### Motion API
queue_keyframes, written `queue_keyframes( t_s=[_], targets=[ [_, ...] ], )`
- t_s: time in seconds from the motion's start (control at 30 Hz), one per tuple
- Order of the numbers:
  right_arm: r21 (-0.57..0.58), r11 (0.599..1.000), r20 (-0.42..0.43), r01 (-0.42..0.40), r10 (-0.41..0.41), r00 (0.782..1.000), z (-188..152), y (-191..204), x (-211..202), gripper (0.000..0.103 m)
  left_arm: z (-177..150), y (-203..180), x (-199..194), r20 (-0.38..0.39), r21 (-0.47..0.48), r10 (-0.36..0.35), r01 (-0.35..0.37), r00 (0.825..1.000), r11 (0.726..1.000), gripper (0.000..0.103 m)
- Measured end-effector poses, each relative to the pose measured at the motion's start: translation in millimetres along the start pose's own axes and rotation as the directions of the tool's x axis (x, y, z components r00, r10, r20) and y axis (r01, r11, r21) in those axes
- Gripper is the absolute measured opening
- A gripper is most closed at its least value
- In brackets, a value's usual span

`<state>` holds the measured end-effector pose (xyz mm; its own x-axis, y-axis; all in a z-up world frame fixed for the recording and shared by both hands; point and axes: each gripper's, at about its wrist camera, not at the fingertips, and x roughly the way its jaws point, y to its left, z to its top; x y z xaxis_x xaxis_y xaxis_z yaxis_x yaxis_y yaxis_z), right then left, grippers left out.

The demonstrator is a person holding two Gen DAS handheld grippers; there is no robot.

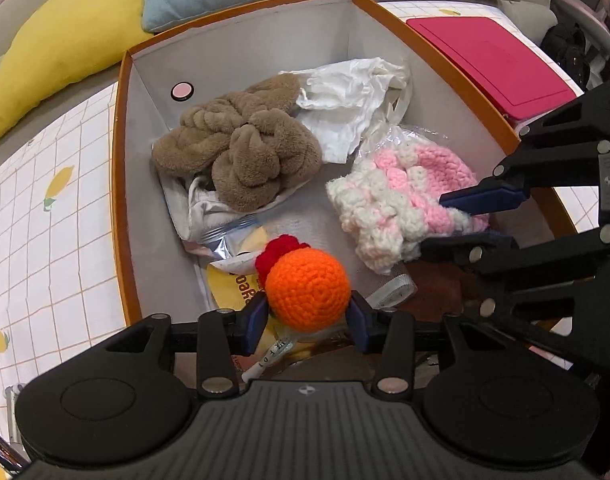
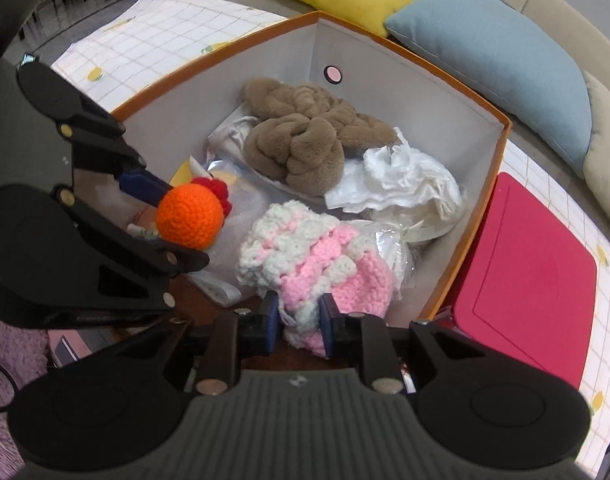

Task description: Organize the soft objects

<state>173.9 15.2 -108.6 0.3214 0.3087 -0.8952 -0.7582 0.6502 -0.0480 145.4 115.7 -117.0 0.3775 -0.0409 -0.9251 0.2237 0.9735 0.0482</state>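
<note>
1. Soft objects sit nearest you. Your left gripper (image 1: 308, 316) has the orange crocheted ball with a red frill (image 1: 307, 288) between its blue pads, which look to be touching its sides, low inside the box. Whether they are pressing or have begun to let go, I cannot tell.
2. Your right gripper (image 2: 301, 320) is clenched on a fold of the pink and white crocheted piece (image 2: 309, 256), which rests on the box contents, so I judge it is being set down.
3. Just beyond lie a clear plastic bag (image 1: 217, 232) and yellow packaging, then a brown plush bundle (image 1: 241, 148) and crumpled white cloth (image 1: 345, 108) filling the far half.
4. Open floor is scarce; the gap between the ball and the pink piece is your clearest spot.
5. Mind the orange rim of the white-walled box (image 1: 121, 184) when lifting out; a red lid (image 2: 521, 276) lies just outside its right wall.
</note>
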Motion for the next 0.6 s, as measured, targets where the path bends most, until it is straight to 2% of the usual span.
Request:
queue_keyframes(
  t_s=[0.07, 0.13, 0.23, 0.37, 0.43, 0.5, 0.6],
  targets=[
    [-0.005, 1.000, -0.002, -0.007, 0.007, 1.000, 0, -2, 0, 0.023, 0, 0, -2, 0.010, -0.004, -0.003, 0.003, 1.000, 1.000, 0.055],
    [-0.022, 1.000, -0.003, 0.003, -0.003, 1.000, 1, -2, -2, 0.032, 0, -2, -5, 0.021, -0.003, -0.007, 0.007, 1.000, 1.000, 0.059],
    [-0.046, 0.999, 0.001, 0.019, -0.019, 1.000, 2, -2, -7, 0.036, 0, -5, -11, 0.036, 0.007, 0.000, 0.000, 0.999, 1.000, 0.061],
    [-0.062, 0.997, 0.028, 0.045, -0.043, 0.999, 5, -6, -25, 0.052, 0, -7, -27, 0.067, -0.001, 0.054, -0.054, 0.996, 0.999, 0.079],
    [-0.061, 0.996, 0.039, 0.059, -0.057, 0.998, 7, -10, -35, 0.059, -1, -4, -37, 0.084, -0.017, 0.039, -0.038, 0.996, 0.999, 0.079],
    [-0.055, 0.996, 0.052, 0.075, -0.072, 0.996, 8, -14, -46, 0.062, -2, -3, -49, 0.109, -0.034, 0.030, -0.026, 0.994, 0.999, 0.080],
    [-0.033, 0.995, 0.088, 0.096, -0.093, 0.992, 10, -22, -65, 0.068, -4, -3, -69, 0.167, -0.067, 0.059, -0.049, 0.984, 0.997, 0.081]
  ],
)
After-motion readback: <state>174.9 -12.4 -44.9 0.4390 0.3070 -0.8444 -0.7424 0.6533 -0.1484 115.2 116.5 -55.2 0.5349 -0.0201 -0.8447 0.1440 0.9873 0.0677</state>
